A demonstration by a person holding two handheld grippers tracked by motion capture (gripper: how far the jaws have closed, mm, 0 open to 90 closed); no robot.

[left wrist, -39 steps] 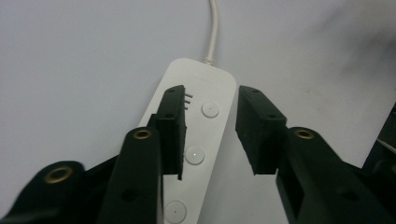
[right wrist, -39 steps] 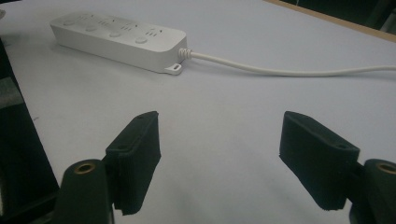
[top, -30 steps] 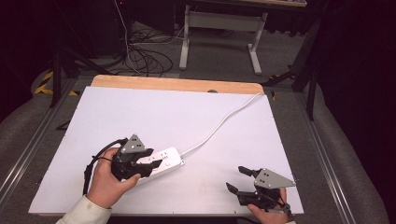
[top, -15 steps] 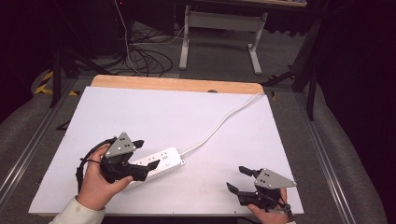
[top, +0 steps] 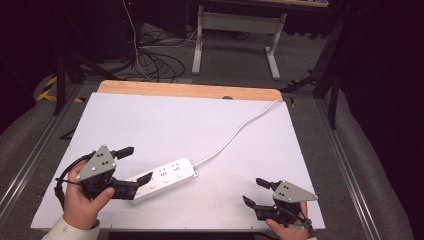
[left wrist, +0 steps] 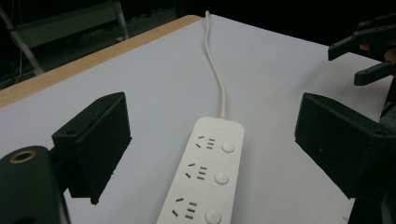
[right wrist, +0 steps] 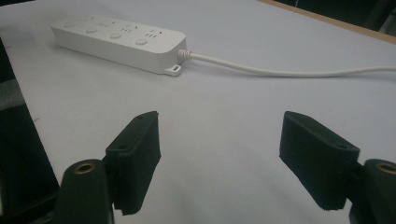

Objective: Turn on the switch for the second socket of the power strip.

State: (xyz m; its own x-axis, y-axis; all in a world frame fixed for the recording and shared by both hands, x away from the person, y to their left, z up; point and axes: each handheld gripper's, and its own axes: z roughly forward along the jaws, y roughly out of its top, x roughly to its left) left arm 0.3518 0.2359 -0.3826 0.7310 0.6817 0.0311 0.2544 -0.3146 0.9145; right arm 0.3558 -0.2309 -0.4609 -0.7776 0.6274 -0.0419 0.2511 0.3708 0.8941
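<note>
White tabletop point(top: 150, 125), dark room. Power strip point(top: 167, 177) near-left of centre. My left gripper point(top: 132, 165) fingers spread astride its near end, nothing held; right gripper point(top: 257, 192) released, idle near-right. Next, probably: close on the strip.

Dim, dark surroundings; soft focus

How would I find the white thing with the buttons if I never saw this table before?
Look at the big white table and follow the long white cord from its far edge toward the person. It ends in the power strip, a flat white bar lying between the open jaws of the left gripper. Nothing else there has sockets and round buttons.
</note>
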